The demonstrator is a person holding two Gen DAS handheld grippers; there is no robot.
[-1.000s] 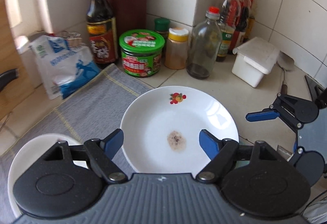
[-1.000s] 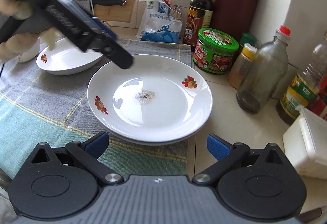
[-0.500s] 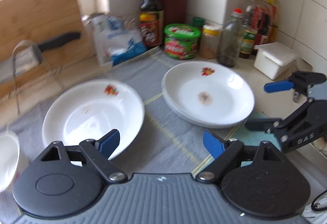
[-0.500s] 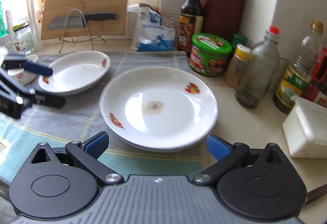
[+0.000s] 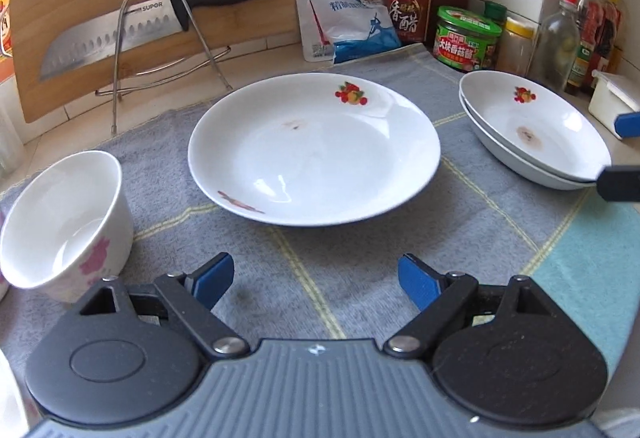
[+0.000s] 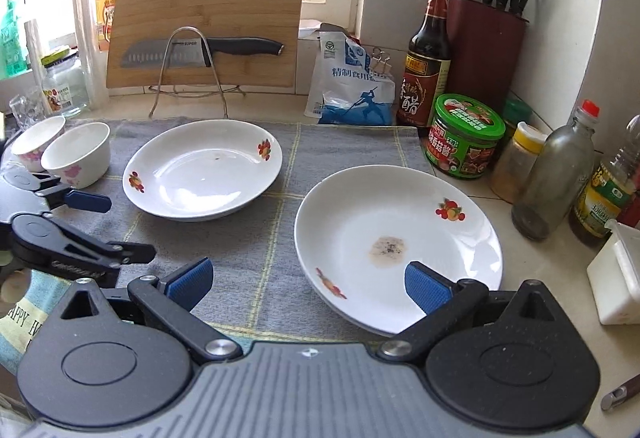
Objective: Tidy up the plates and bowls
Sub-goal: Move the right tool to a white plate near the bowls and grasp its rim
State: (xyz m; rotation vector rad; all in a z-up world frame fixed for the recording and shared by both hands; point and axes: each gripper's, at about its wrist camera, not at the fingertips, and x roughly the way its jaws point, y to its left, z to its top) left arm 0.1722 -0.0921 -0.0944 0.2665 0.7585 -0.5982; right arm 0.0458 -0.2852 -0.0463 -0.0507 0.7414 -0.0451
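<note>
A single white plate with fruit prints lies on the grey cloth, straight ahead of my open, empty left gripper; it also shows in the right wrist view. A stack of two white plates lies at the right, and in the right wrist view it sits under my open, empty right gripper. A white bowl with pink flowers stands at the left. The right wrist view shows two such bowls side by side. The left gripper appears there at the left.
A cutting board with a knife on a wire rack stands at the back. A salt bag, vinegar bottle, green jar, knife block, bottles and a white box crowd the back right corner.
My left gripper has swung left from over the plate stack and pulled back, now facing the single plate and bowl. My right gripper has drawn back and risen slightly. Both stayed open.
</note>
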